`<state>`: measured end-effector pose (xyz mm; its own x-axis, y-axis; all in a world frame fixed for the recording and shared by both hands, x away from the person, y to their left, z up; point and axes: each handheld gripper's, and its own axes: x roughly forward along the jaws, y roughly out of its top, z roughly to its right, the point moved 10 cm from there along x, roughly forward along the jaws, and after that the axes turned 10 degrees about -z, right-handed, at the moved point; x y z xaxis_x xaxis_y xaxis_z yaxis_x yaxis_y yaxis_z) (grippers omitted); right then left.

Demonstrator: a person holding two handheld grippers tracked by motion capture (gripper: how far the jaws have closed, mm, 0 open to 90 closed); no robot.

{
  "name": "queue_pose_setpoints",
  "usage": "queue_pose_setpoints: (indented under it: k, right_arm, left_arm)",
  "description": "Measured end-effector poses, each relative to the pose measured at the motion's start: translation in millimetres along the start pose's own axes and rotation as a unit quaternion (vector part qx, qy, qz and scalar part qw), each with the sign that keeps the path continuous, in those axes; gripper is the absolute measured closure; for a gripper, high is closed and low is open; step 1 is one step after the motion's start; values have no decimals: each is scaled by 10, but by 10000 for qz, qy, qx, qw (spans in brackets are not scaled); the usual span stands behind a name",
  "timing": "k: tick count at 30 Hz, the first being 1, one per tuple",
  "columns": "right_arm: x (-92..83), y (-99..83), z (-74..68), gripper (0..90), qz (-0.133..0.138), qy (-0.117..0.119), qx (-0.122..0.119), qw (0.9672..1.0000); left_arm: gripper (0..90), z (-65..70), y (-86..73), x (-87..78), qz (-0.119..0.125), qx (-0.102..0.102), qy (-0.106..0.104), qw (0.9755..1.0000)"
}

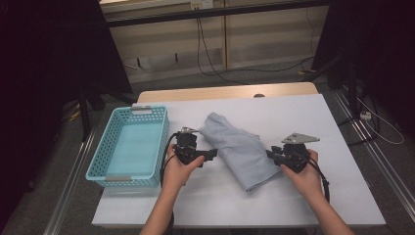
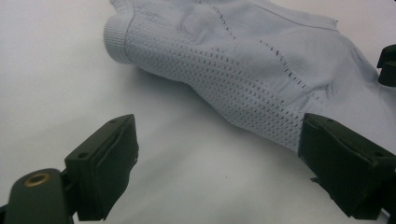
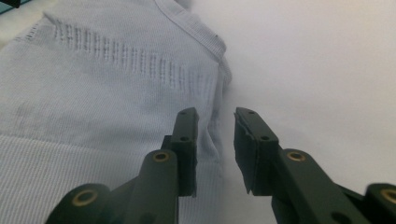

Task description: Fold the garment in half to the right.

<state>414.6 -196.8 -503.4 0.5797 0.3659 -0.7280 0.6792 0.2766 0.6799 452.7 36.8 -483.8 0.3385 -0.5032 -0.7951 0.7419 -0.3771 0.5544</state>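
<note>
Cloth (image 1: 240, 149): a folded light blue knit top lying flat on the table (image 1: 293, 205), right of the basket (image 1: 132, 147), ready to be picked up.
Left gripper (image 1: 208, 155): just left of the cloth, jaws spread wide with nothing between them, set to take its edge.
Right gripper (image 1: 270, 154): at the right edge of the cloth, jaws a little apart, not pinching it.
Basket: just left of the cloth, maybe where it goes.
</note>
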Motion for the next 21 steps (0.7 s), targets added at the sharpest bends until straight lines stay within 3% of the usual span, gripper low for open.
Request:
queue_pose_setpoints:
  k: [9,21]
  right_arm:
    - [-139,-27,32,585,150,68,93,9998]
    - [-248,-78,52,351,268,122,202,9994]
  left_arm:
    - [119,30,1,24,-53,22,-1,10000]
    - [118,121,37,44,-42,103,-87,9999]
